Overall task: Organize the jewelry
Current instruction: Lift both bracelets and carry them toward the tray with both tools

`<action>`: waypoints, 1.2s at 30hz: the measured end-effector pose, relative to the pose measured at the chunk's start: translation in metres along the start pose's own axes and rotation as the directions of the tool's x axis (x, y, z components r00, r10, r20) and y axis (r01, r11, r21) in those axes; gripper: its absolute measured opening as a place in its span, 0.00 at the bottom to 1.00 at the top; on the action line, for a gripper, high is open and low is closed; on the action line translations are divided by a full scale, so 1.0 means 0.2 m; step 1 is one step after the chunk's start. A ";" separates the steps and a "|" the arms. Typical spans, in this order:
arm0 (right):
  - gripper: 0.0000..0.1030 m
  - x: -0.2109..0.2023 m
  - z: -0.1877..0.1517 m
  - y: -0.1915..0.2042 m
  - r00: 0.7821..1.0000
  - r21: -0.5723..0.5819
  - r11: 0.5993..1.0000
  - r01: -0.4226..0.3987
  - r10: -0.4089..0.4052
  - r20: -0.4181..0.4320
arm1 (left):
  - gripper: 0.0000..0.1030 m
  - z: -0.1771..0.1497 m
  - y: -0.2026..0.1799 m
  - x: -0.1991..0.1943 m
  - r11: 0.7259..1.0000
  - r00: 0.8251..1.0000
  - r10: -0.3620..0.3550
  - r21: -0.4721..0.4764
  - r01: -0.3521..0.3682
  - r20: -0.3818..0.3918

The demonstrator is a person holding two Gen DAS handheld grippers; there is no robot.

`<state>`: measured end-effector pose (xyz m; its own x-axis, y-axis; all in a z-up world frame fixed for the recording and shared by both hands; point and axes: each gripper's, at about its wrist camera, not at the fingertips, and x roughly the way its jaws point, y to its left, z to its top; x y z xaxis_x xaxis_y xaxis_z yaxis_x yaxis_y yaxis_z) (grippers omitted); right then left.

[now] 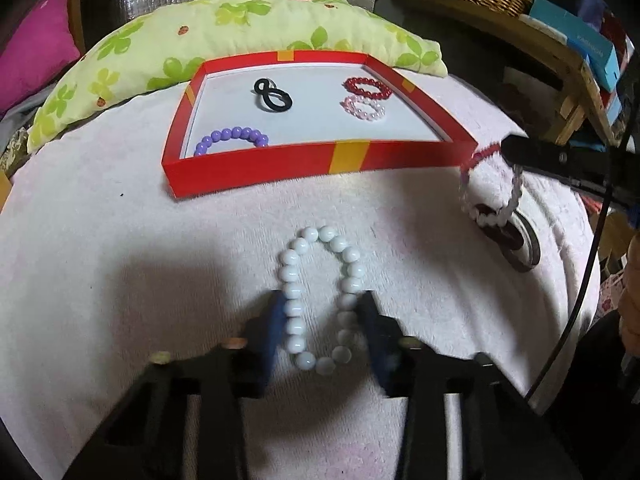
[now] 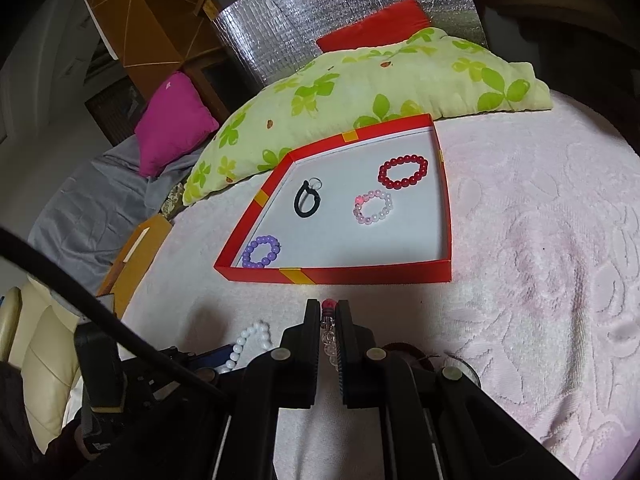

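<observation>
Picking-up step, both hands loaded. In front of the red tray (image 1: 320, 156), the left gripper (image 1: 324, 312) squeezes the white bead bracelet (image 1: 320, 300), pads touching its sides. Rightward, the right gripper (image 2: 329, 320) is pressed together on a clear-and-pink bead bracelet (image 2: 328, 328). Next, I judge: lift each over the tray's near wall.
</observation>
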<state>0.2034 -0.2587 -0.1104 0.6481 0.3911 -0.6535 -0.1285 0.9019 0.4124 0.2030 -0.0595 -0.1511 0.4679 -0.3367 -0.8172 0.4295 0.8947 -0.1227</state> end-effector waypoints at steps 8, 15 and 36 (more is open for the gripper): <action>0.08 0.03 -0.02 0.01 1.000 -0.003 1.000 0.009 -0.009 -0.019 | 0.18 0.03 -0.01 -0.02 1.000 1.000 -0.010 0.000 0.010 0.022; 0.08 0.03 -0.01 0.02 1.000 -0.009 1.000 0.017 -0.018 -0.009 | 0.18 0.08 -0.04 -0.08 1.000 0.997 -0.026 0.011 0.026 0.072; 0.08 0.03 0.18 0.07 0.996 -0.028 0.998 0.060 -0.058 0.069 | 0.18 0.42 -0.03 -0.14 1.000 0.987 -0.007 0.000 0.007 0.159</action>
<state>0.2325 -0.2498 -0.0859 0.7044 0.3248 -0.6312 -0.1107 0.9286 0.3543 0.2524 -0.0794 -0.0814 0.5818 -0.3857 -0.7161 0.4333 0.8921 -0.1285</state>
